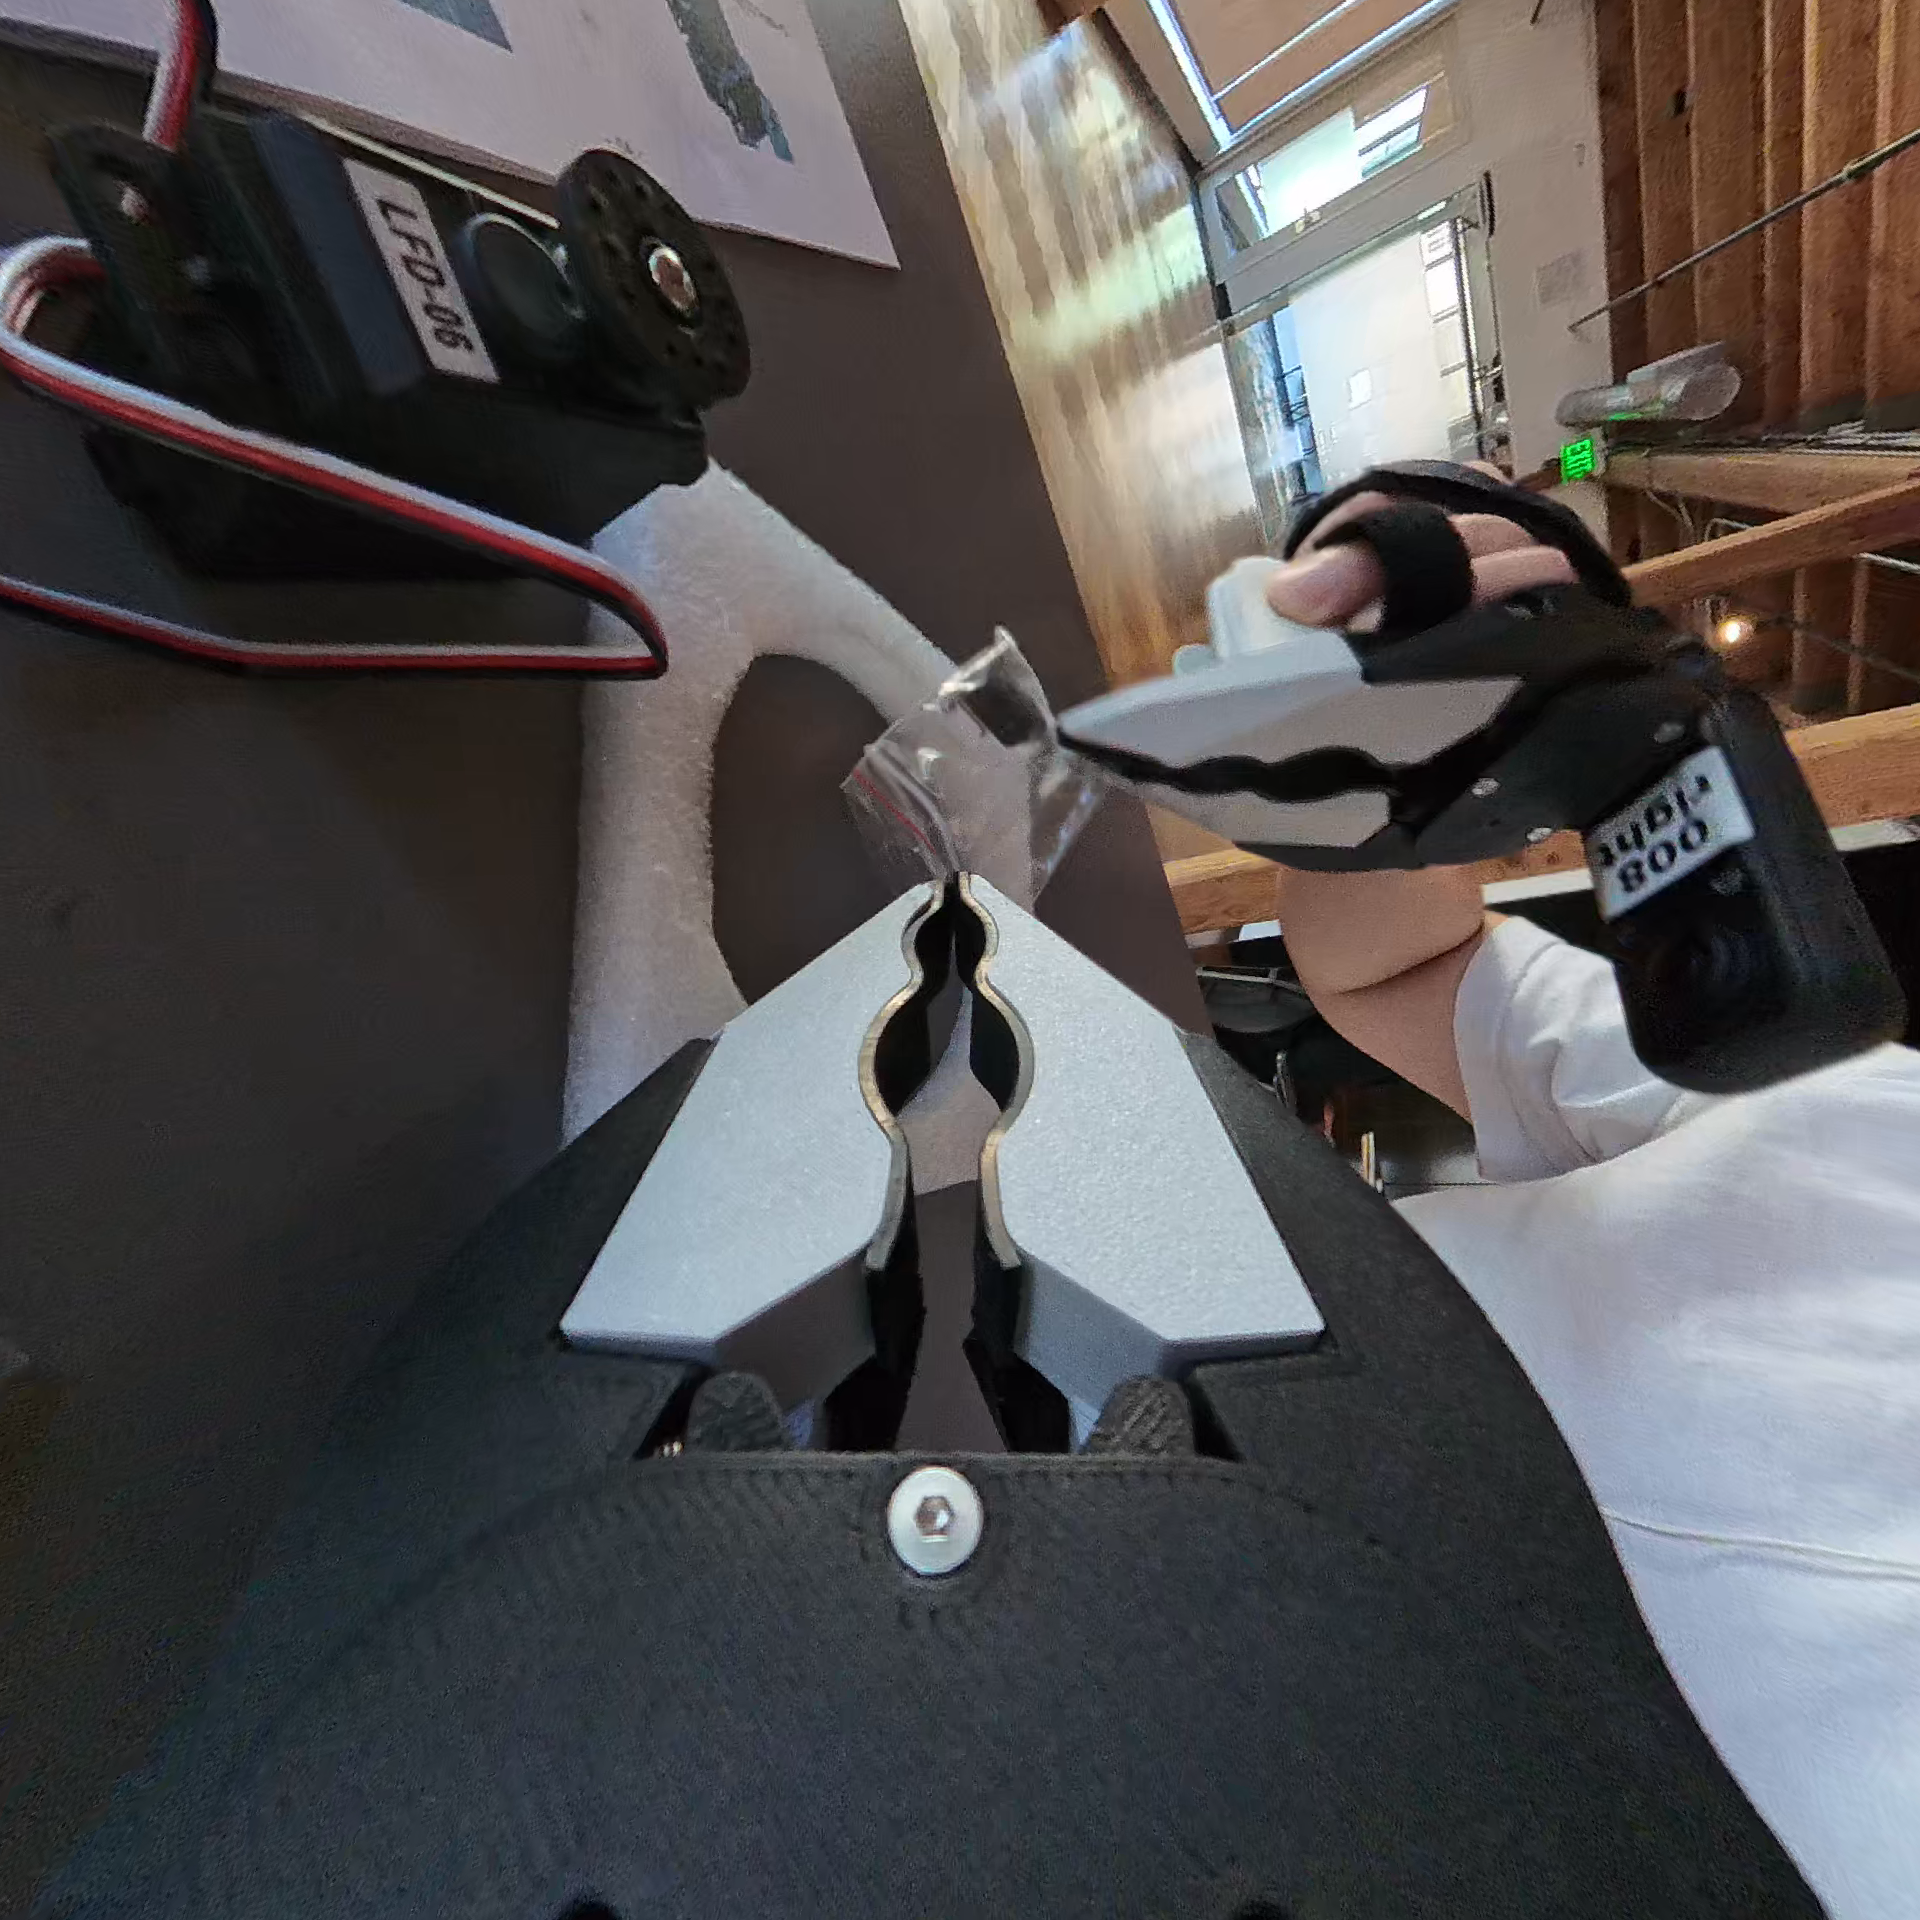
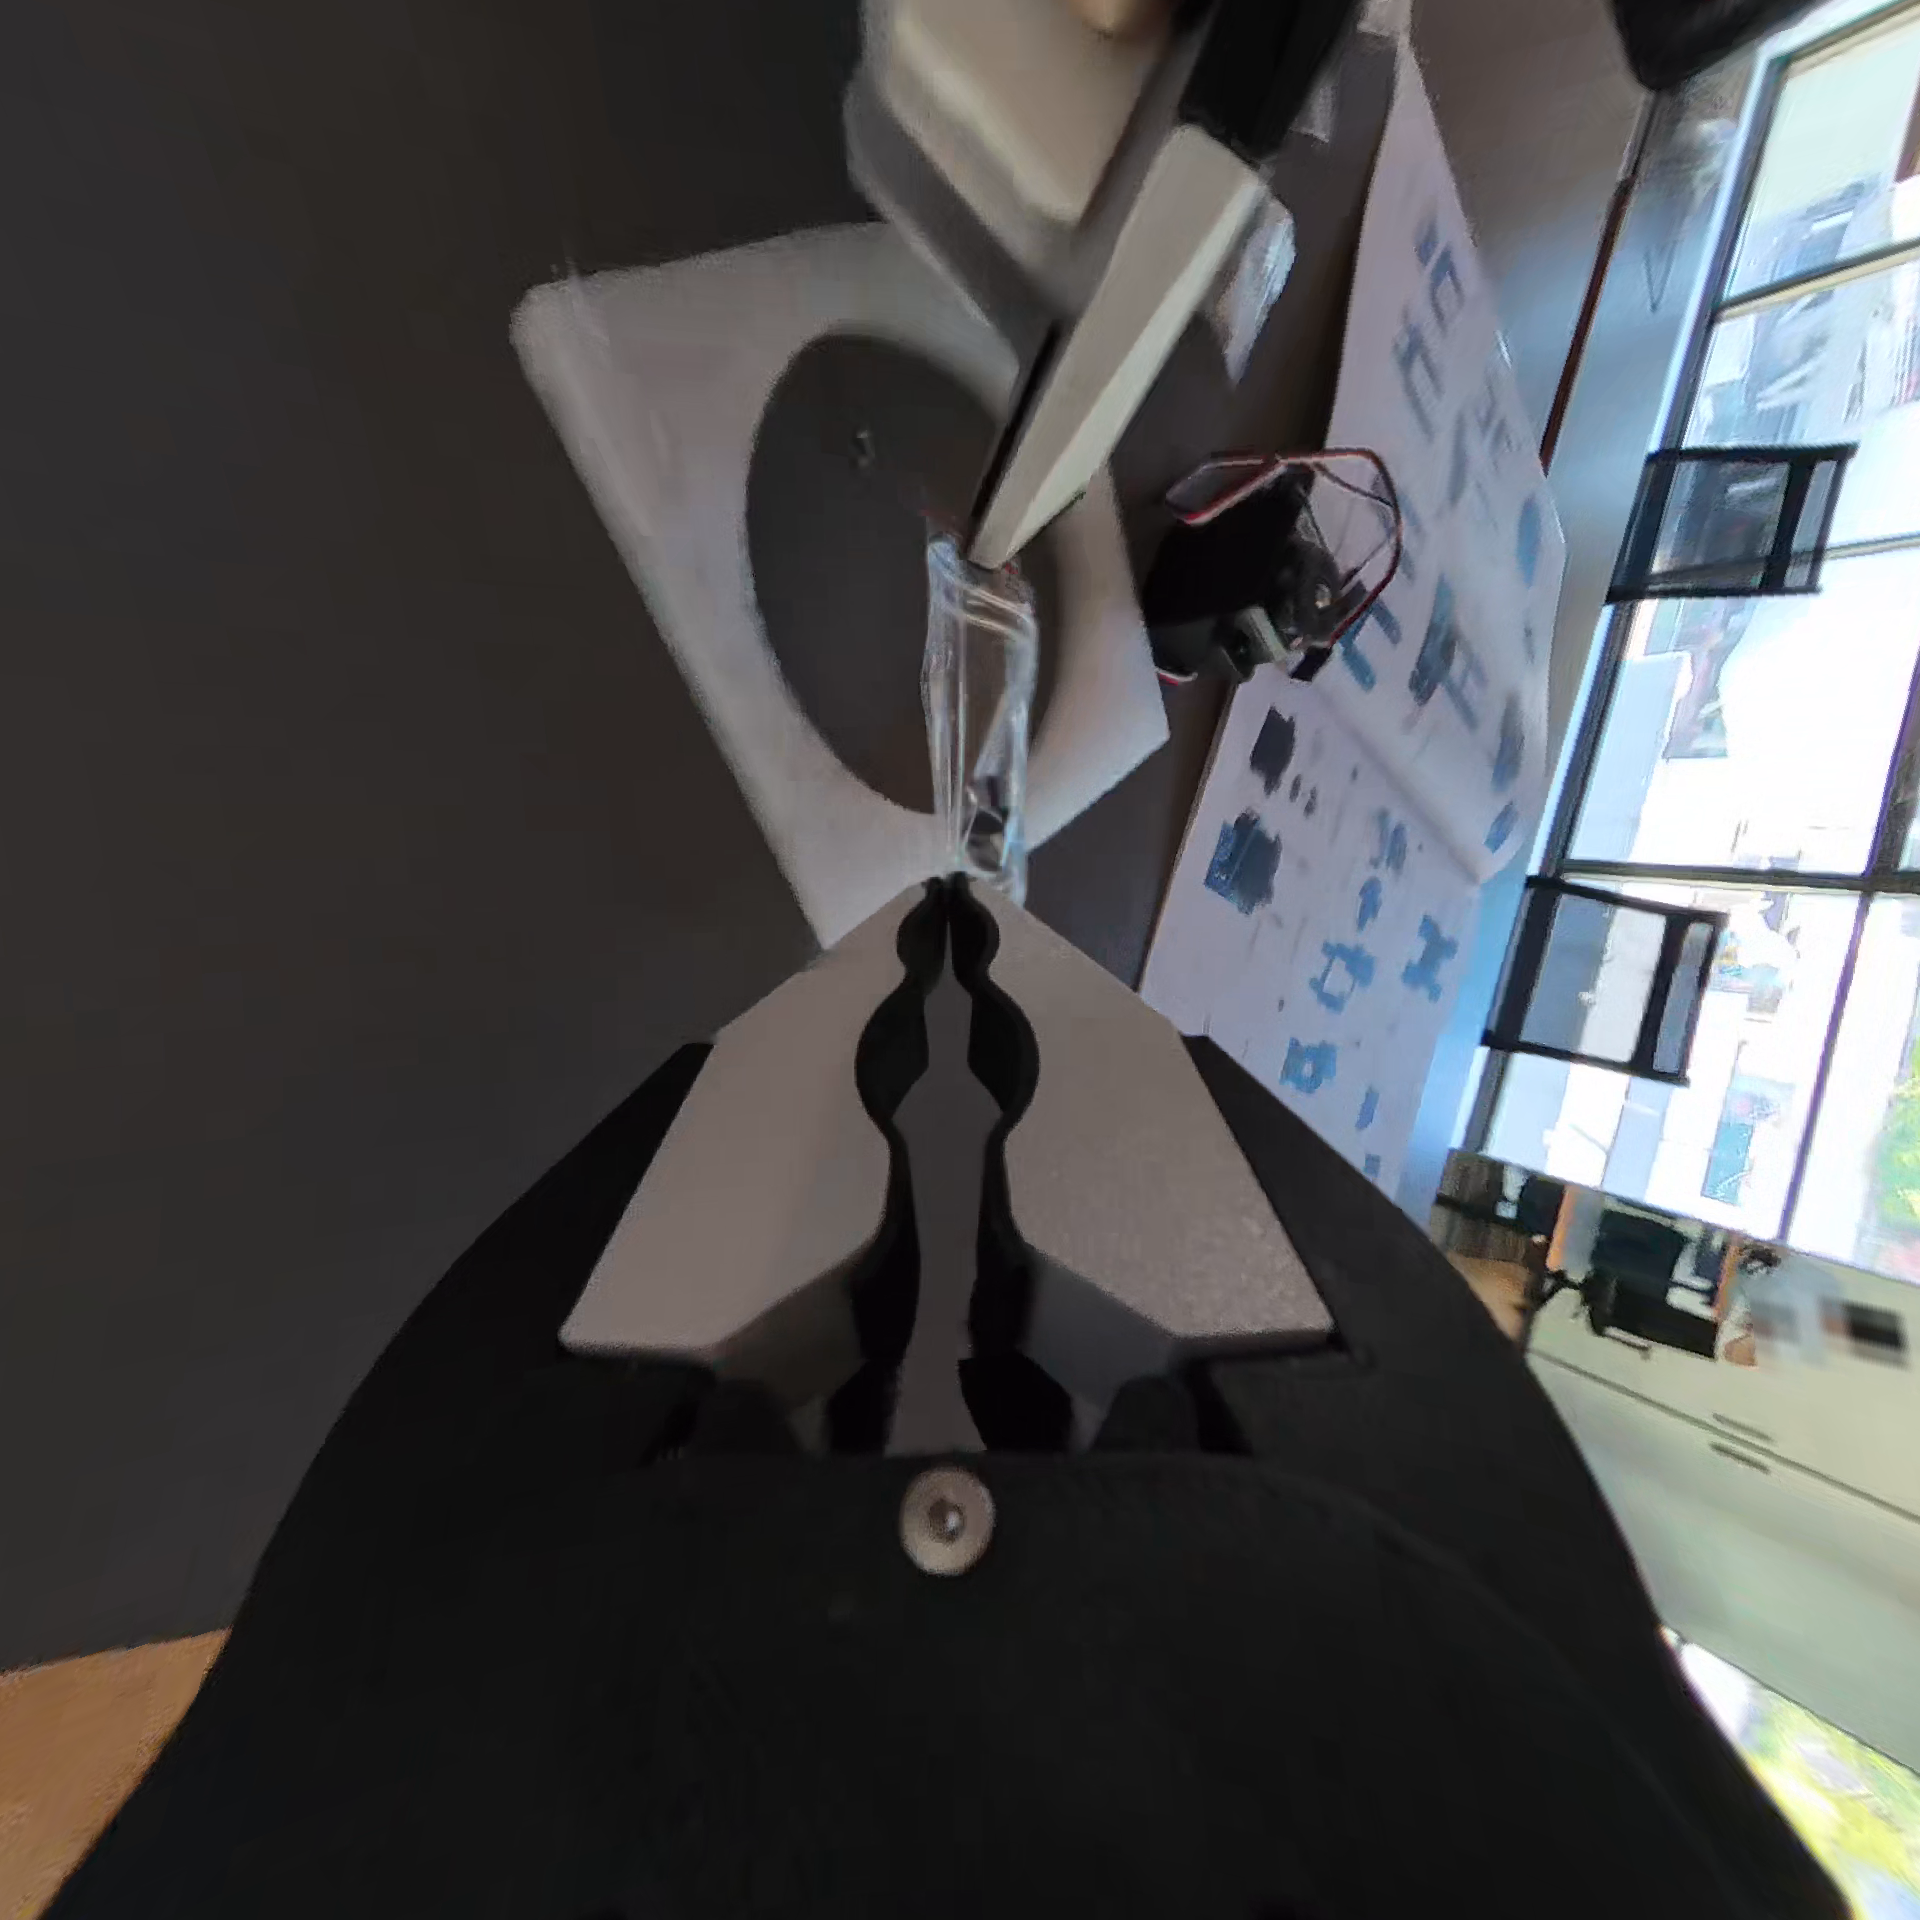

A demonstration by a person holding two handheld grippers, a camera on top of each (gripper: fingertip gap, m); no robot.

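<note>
Clear plastic zip bag (image 1: 961, 774) at frame centre is pinched at opposite edges, left gripper (image 1: 956, 883) jaws closed on one, right gripper (image 2: 948, 883) jaws closed on the other, above white foam piece (image 1: 665, 748) and black servo (image 1: 343, 312) upper left on dark tabletop (image 1: 260, 935).

Glossy clear plastic bag (image 1: 971, 769) (crinkled).

White labels sit on the black servo (image 1: 343, 343) and right gripper (image 1: 1081, 743); green wall sign (image 1: 1579, 457).

Clear bag (image 1: 961, 769), red seal stripe
</note>
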